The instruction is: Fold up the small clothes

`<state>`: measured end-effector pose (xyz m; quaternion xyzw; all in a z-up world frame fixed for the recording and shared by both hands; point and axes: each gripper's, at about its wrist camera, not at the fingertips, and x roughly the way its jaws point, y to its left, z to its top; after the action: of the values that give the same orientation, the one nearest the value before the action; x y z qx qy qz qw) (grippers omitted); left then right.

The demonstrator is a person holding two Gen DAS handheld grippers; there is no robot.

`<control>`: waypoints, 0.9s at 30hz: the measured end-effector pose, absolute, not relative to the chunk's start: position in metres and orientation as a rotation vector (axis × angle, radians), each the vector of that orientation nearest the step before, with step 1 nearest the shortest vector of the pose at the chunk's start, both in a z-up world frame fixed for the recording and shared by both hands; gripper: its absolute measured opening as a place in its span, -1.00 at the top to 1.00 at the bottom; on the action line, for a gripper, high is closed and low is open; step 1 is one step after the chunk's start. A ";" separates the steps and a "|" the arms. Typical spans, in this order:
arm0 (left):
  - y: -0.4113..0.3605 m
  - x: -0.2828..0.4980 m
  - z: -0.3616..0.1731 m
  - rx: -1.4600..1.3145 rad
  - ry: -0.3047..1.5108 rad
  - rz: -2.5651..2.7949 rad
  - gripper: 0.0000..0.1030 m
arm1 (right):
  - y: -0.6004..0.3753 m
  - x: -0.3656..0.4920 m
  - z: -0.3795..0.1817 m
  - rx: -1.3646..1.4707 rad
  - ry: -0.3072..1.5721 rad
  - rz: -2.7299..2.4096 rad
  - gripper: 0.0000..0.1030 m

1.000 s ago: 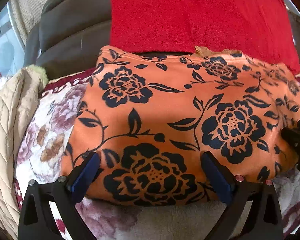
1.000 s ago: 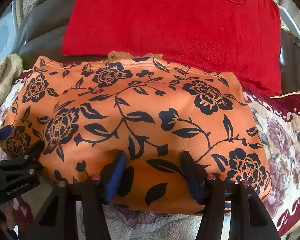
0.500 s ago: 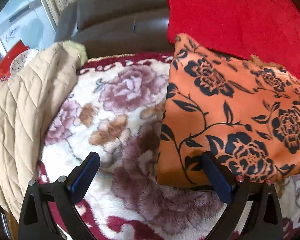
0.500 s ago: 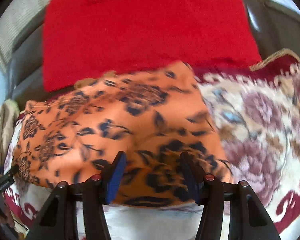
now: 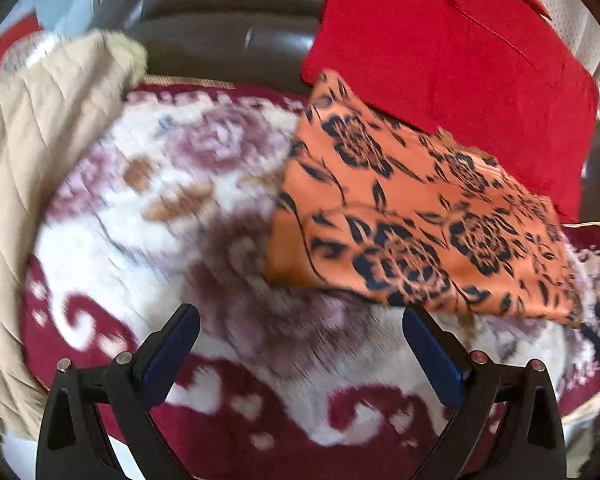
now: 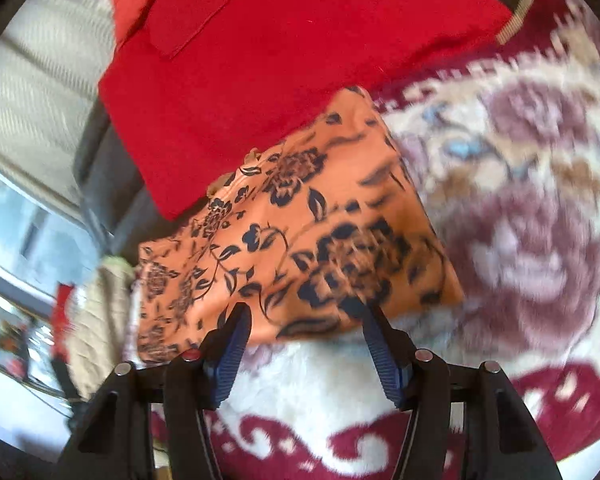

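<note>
- Left wrist view: left gripper [image 5: 300, 344] wide, empty, over blanket [image 5: 228, 248] — orange garment [image 5: 420, 220] folded, near back edge.
- Right gripper [image 6: 306, 344] wide, empty.
- Next, likely: fetch another garment.

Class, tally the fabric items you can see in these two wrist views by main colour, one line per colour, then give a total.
Orange with black flowers: 1, the folded floral garment
Red: 1, the red cushion
Beige: 1, the quilted jacket
White and maroon: 1, the floral blanket
Total: 4
</note>
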<state>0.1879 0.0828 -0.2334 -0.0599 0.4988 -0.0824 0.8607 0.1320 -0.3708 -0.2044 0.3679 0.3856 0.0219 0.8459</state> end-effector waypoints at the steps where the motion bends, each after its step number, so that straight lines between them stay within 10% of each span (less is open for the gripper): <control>1: 0.083 0.191 -0.239 -0.152 1.074 -0.181 -0.97 | -0.374 0.128 -0.210 0.816 0.811 0.057 -0.26; 15: 0.081 0.240 -0.259 -0.578 1.021 -0.223 -0.93 | -0.404 0.150 -0.276 1.223 0.676 0.131 -0.37; 20: 0.077 0.255 -0.258 -0.604 0.978 -0.186 -0.20 | -0.401 0.185 -0.274 1.229 0.607 0.142 -0.38; 23: 0.072 0.269 -0.266 -0.590 1.014 -0.164 -0.21 | -0.397 0.201 -0.273 1.207 0.568 0.118 -0.38; 27: 0.077 0.265 -0.262 -0.575 0.998 -0.145 0.08 | -0.397 0.217 -0.268 1.135 0.612 0.035 0.42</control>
<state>0.2655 0.0773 -0.2617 -0.2714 0.4717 -0.0683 0.8362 0.2168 -0.3969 -0.2684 0.5289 0.2852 0.0163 0.7992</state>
